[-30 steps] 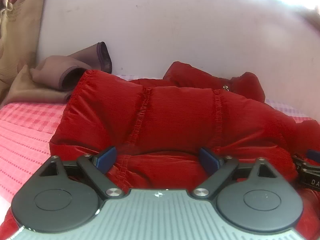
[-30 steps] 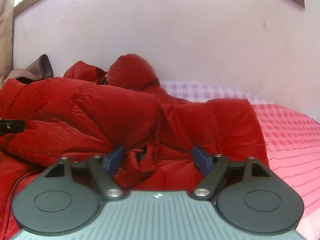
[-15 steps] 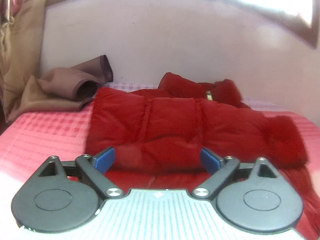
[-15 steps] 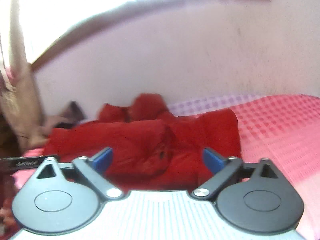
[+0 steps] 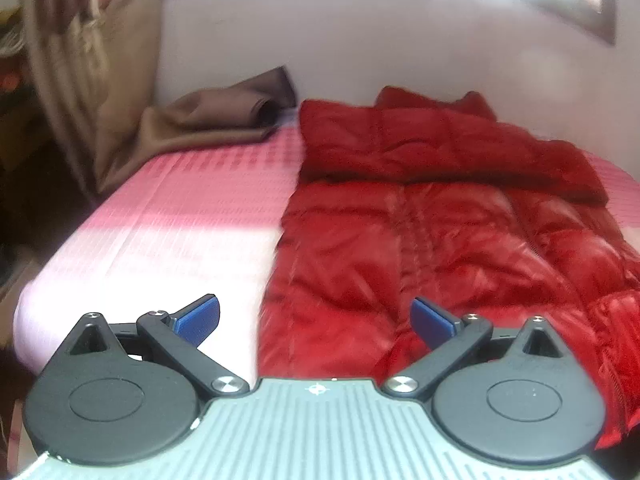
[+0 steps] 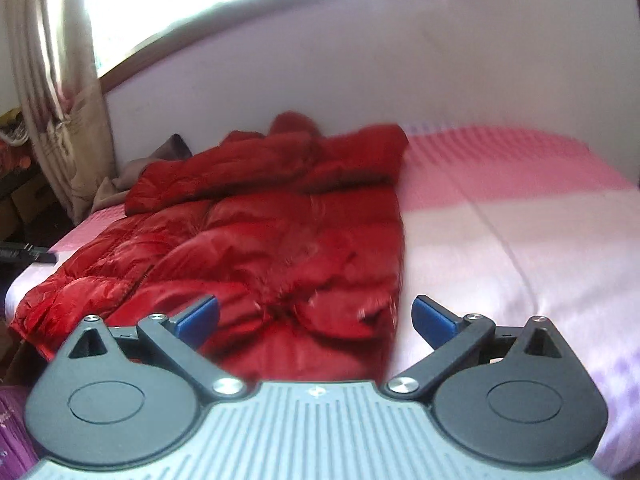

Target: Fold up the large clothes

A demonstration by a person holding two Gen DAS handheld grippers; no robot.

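Note:
A red puffer jacket (image 5: 440, 232) lies lengthwise on the pink checked bed (image 5: 192, 208), its sleeves folded across the upper part near the wall. In the right wrist view the same jacket (image 6: 260, 240) fills the left half of the bed (image 6: 500, 216). My left gripper (image 5: 316, 318) hovers over the jacket's near left hem; its jaws are still opening and nothing is between them. My right gripper (image 6: 316, 318) is open above the jacket's near right hem, with no cloth in it. The tip of the left gripper (image 6: 28, 257) shows at the left edge of the right wrist view.
A brown folded cloth (image 5: 224, 116) lies at the bed's far left corner against the pale wall (image 5: 400, 40). A beige curtain (image 5: 88, 60) hangs left of the bed. Bare pink sheet stretches on both sides of the jacket.
Both grippers have let go of the jacket's folded sleeves and pulled back from the far end of the bed towards the near hem. The jaws of both stand wider than before.

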